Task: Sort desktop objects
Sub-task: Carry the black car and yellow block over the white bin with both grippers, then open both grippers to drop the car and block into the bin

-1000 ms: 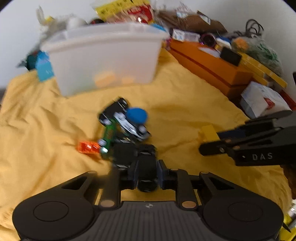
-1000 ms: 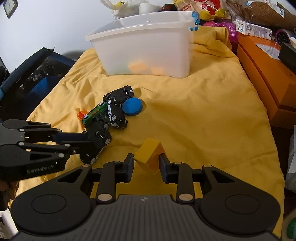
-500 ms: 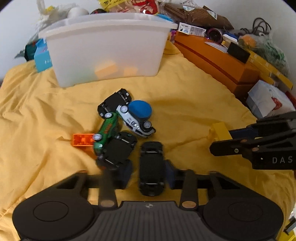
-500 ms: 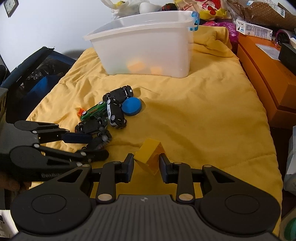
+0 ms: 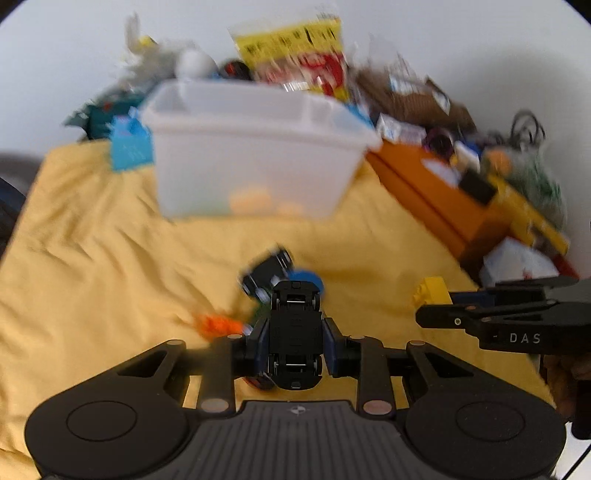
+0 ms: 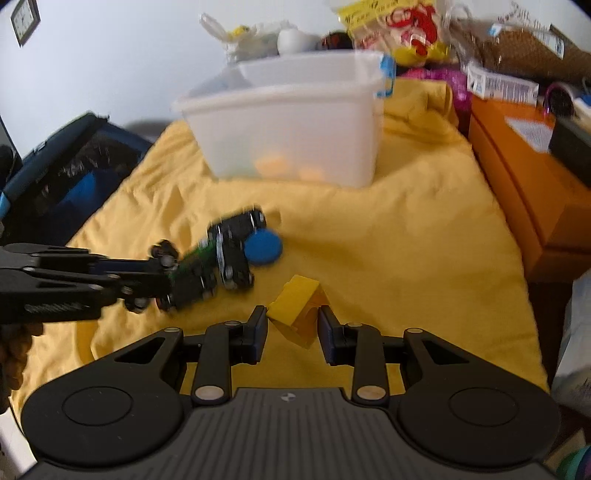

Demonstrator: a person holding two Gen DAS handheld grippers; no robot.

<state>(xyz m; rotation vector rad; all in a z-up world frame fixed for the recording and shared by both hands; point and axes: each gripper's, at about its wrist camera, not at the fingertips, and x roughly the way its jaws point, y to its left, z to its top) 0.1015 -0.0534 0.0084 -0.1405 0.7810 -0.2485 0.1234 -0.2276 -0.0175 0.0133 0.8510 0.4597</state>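
Note:
My left gripper [image 5: 294, 343] is shut on a black toy car [image 5: 295, 325], held belly-up above the yellow cloth [image 5: 110, 266]. Beneath and just beyond it lie other toy cars [image 6: 236, 251], a green car [image 6: 195, 254], a blue disc [image 6: 263, 246] and an orange brick [image 5: 218, 325]. My right gripper [image 6: 291, 326] is shut on a yellow block [image 6: 295, 310], tilted between its pads low over the cloth. In the left wrist view the right gripper [image 5: 428, 314] reaches in from the right. A translucent white bin [image 6: 291, 129] stands further back with orange pieces inside.
Orange boxes [image 6: 535, 192] run along the right edge of the cloth. A dark blue bag [image 6: 66, 170] lies off the cloth's left side. Snack bags and small boxes [image 6: 406, 33] are piled behind the bin. Bare cloth stretches between the car pile and the bin.
My left gripper closed on the black car and lifted it off the cloth, swinging toward the bin. The right gripper has stayed put with the yellow block.

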